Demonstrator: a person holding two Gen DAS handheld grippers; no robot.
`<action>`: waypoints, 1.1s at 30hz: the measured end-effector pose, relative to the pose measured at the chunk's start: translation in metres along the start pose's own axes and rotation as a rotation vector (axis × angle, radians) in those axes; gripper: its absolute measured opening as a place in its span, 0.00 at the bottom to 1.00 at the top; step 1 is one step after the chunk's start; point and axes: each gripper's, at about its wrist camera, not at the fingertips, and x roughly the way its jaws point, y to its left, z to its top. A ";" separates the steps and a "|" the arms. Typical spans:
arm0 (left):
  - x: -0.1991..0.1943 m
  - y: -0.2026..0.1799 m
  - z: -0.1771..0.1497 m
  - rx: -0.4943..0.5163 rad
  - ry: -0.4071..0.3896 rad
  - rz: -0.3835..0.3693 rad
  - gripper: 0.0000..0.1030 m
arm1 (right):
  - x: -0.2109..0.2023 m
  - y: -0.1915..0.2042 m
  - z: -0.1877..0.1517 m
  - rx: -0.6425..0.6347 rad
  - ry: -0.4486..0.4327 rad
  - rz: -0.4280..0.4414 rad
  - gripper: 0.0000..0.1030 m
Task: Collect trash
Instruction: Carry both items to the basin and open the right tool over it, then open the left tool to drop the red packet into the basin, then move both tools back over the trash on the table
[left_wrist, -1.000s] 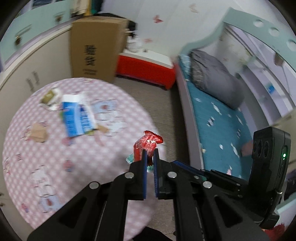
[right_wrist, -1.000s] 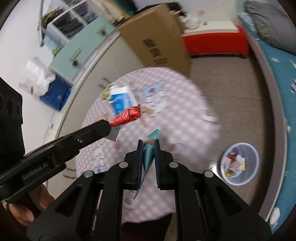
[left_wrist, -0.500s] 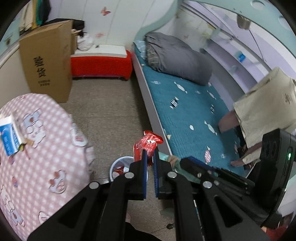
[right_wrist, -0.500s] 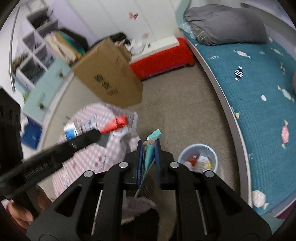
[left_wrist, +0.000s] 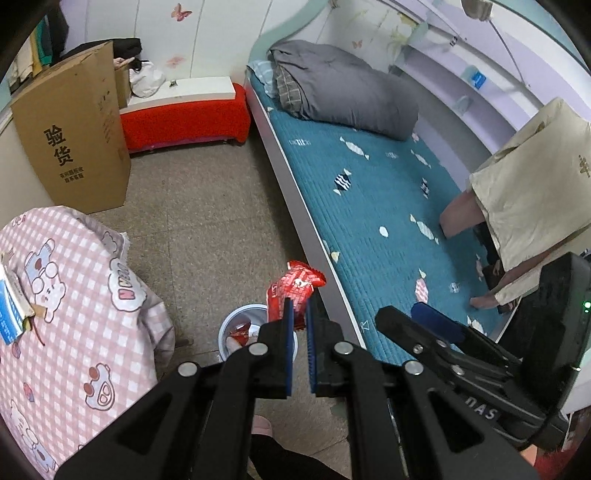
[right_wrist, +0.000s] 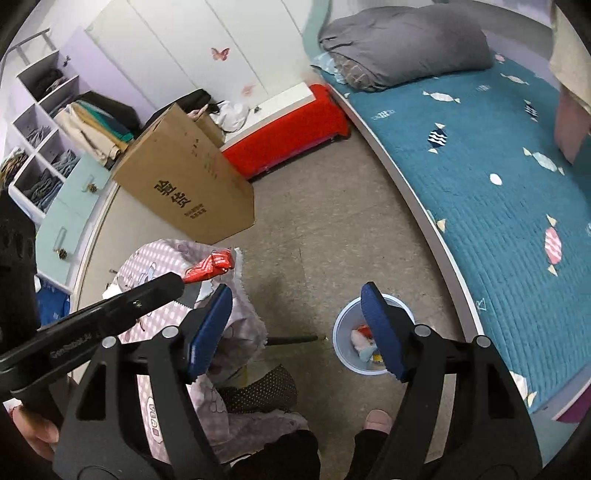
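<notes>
**Both hand-held grippers angled down over the bin**

The left hand-held gripper (left_wrist: 299, 314) tilts steeply toward the floor, its jaws clamped on a red wrapper (left_wrist: 293, 290) that sticks up above the trash bin (left_wrist: 236, 321). The right hand-held gripper (right_wrist: 295, 325) points down beside it, jaws opening and nothing between them; the trash bin (right_wrist: 345, 325) sits on the floor just behind its right finger, scraps inside. The pink checked tabletop (left_wrist: 74, 295) lies to the left, near the bed (left_wrist: 369, 221).

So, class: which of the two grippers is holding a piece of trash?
The left gripper: it pinches the red wrapper, while the right gripper's jaws are opening with nothing between them.
</notes>
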 end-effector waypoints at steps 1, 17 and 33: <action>0.002 -0.001 0.001 0.005 0.003 -0.002 0.06 | -0.001 -0.002 0.000 0.006 0.000 -0.011 0.69; 0.021 -0.025 0.014 0.102 0.041 -0.027 0.06 | -0.012 -0.015 0.001 0.059 -0.027 -0.103 0.74; 0.004 -0.007 0.001 0.028 0.015 0.045 0.72 | -0.025 0.000 -0.011 0.040 -0.048 -0.105 0.76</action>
